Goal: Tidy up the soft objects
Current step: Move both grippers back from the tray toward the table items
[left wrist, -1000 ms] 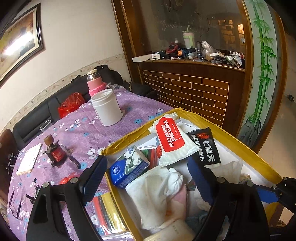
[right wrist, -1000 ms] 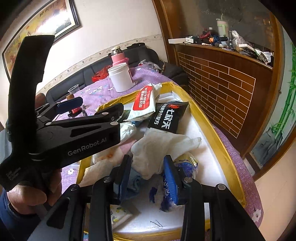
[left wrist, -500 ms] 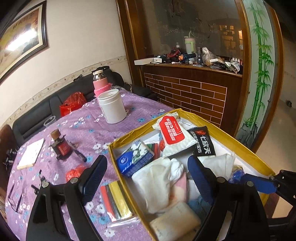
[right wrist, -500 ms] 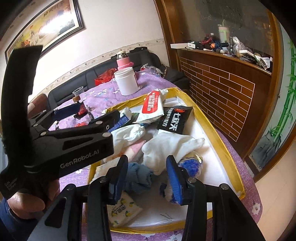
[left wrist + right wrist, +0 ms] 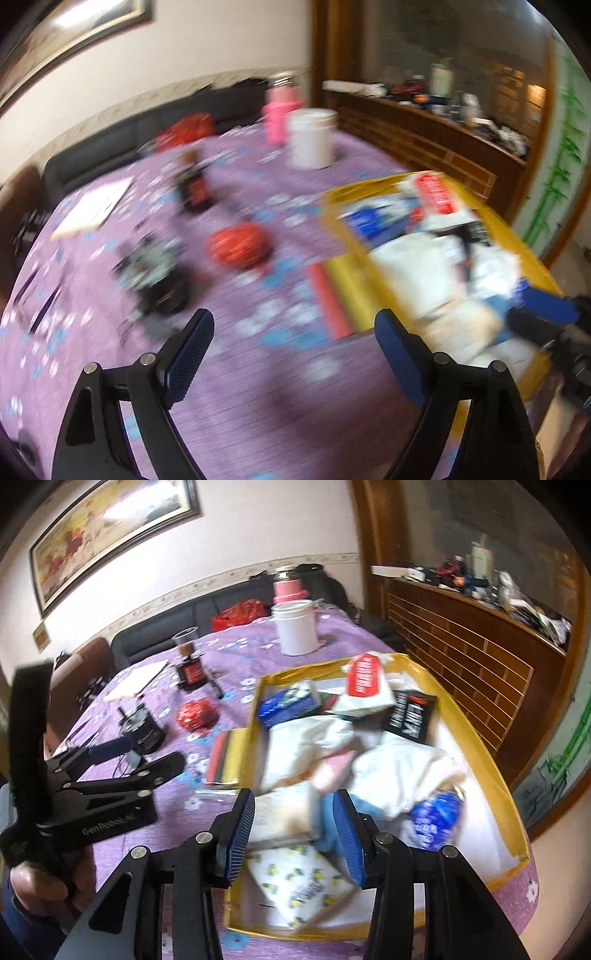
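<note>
The soft things — white cloths, a pink cloth and tissue packs — lie heaped in the shallow yellow-rimmed cardboard box (image 5: 476, 716) on the purple flowered tabletop (image 5: 240, 646). A pale oblong tissue pack (image 5: 284, 818) lies straight ahead of the right gripper (image 5: 295, 838), just beyond its blue-padded fingers (image 5: 240, 830), long axis roughly crosswise to them; the lemon-print pack (image 5: 299, 890) sits below. Those fingers stand partly open, holding nothing. The left gripper (image 5: 295, 358) hangs over bare tabletop beside the box, spread wide and empty — so the right is nearer. The left view is badly motion-blurred; what the blue cloth (image 5: 327, 812) rests on is hidden.
</note>
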A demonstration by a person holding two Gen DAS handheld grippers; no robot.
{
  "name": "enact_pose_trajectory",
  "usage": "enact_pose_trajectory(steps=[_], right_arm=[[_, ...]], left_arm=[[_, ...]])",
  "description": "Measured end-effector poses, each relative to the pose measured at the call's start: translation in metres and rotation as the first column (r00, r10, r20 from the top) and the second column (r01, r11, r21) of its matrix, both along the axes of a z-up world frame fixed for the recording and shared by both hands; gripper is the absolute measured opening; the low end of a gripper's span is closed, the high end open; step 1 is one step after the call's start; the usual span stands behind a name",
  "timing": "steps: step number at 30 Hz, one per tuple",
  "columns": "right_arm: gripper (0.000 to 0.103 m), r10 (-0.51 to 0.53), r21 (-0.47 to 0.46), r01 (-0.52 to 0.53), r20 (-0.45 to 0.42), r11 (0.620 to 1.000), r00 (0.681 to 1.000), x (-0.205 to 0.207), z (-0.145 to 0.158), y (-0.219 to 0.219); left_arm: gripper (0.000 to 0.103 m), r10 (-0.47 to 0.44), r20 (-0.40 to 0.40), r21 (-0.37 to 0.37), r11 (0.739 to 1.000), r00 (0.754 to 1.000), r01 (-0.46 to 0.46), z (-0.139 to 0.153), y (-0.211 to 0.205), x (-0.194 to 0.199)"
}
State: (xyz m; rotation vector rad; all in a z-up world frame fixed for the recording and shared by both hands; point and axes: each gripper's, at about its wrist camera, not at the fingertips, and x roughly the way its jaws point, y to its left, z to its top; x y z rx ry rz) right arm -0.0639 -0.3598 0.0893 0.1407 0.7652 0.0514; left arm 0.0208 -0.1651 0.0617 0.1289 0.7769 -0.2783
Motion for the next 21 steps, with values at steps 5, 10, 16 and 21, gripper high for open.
enact_pose_trajectory(steps=[5,10,16,21], right_arm=[[0.055,0.107,0.051,-0.105,-0.04,0.993,0.993,0.028,0.008,0.023],[0.059,0.207,0.034,-0.205,-0.112,0.978,0.972,0.074,0.008,0.062],[0.06,0.219,-0.031,-0.231,-0.219,0.973,0.951,0.143,-0.023,0.087],[0.061,0.225,-0.032,-0.243,-0.275,0.97,0.935,0.189,-0.047,0.091]], left_arm=[[0.088,0.189,0.037,-0.012,0.982,0.981,-0.189,-0.009,0.058,0.006],[0.088,0.251,-0.054,-0.098,0.962,0.967,-0.255,-0.017,0.085,0.019],[0.088,0.372,-0.058,-0.161,0.912,0.926,-0.376,-0.014,0.118,0.018],[0.088,0.389,-0.071,-0.162,0.904,0.919,-0.395,-0.016,0.121,0.021]])
